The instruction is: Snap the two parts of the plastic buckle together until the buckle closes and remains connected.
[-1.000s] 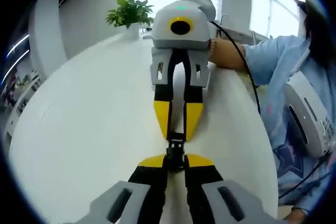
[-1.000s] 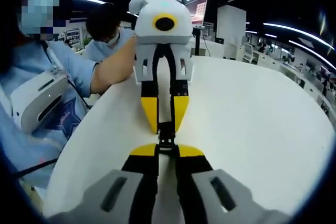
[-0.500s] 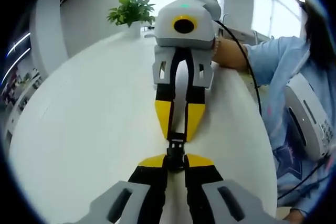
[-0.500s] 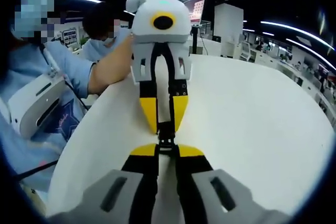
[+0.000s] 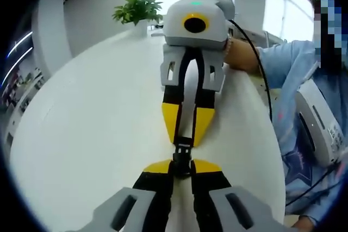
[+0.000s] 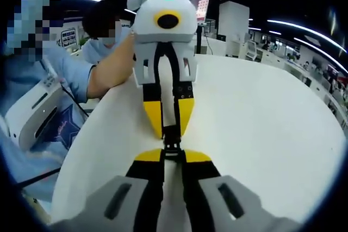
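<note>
The black plastic buckle (image 5: 182,155) hangs between the two grippers just above the white worktop (image 5: 98,129), its two parts lined up end to end and touching, though the joint is too small and dark to tell whether it has latched. In the left gripper view the left gripper (image 5: 182,168) rises from the bottom with its yellow-tipped jaws pinched closed on the near end of the buckle, while the right gripper (image 5: 186,140) points back toward the camera from above, its yellow tips drawn together on the far end. In the right gripper view the same meeting shows from the other side: the buckle (image 6: 172,148) sits at the centre, the right gripper (image 6: 172,158) clamps its near end from the bottom, and the left gripper (image 6: 169,133) comes down from above, tips narrowed onto the far end. Both grippers lie along one straight line, nose to nose. A hand (image 5: 239,58) grips the back of the right gripper in the left gripper view, with a light blue sleeve (image 5: 293,74) behind it and a black cable (image 5: 260,74) running past the wrist. A potted green plant (image 5: 137,10) stands at the far edge of the worktop near bright windows. In the right gripper view another person sits beyond the worktop's edge, and a lit monitor (image 6: 202,7) stands farther back.
</note>
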A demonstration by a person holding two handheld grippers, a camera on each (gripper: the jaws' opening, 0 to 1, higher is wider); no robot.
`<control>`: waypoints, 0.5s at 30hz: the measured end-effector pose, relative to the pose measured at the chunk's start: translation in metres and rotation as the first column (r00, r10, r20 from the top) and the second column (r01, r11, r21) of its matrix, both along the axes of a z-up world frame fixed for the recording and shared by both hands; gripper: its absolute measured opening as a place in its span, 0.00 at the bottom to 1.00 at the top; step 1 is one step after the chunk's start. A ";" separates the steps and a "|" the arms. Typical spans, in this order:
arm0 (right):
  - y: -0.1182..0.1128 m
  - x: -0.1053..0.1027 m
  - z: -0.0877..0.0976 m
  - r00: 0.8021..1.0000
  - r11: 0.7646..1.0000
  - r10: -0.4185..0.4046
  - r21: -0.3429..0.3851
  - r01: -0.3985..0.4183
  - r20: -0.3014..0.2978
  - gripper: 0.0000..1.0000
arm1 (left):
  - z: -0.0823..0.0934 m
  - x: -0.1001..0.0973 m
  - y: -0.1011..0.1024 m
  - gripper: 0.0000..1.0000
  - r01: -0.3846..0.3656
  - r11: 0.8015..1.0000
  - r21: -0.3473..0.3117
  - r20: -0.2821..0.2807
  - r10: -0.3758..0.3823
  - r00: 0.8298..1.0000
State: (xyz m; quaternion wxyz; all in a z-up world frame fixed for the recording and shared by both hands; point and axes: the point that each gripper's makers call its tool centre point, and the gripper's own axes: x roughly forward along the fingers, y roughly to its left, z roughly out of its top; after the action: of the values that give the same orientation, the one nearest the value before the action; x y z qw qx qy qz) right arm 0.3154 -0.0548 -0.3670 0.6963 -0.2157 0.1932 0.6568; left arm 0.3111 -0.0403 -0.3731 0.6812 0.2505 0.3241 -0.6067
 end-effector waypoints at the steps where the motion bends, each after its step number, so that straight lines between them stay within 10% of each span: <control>1: 0.000 0.000 0.000 1.000 1.000 0.001 0.000 -0.001 0.000 0.12 | 0.000 0.000 0.000 0.12 0.000 1.000 0.002 -0.001 0.000 1.000; 15: 0.003 -0.002 -0.001 0.995 0.995 0.099 0.002 -0.099 0.014 0.11 | -0.001 -0.002 0.000 0.11 0.054 0.998 -0.012 -0.009 -0.054 0.998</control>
State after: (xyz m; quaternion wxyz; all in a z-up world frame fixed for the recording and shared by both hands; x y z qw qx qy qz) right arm 0.3132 -0.0520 -0.3680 0.6645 -0.2286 0.1763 0.6893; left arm 0.3096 -0.0405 -0.3739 0.6644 0.2521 0.3169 -0.6282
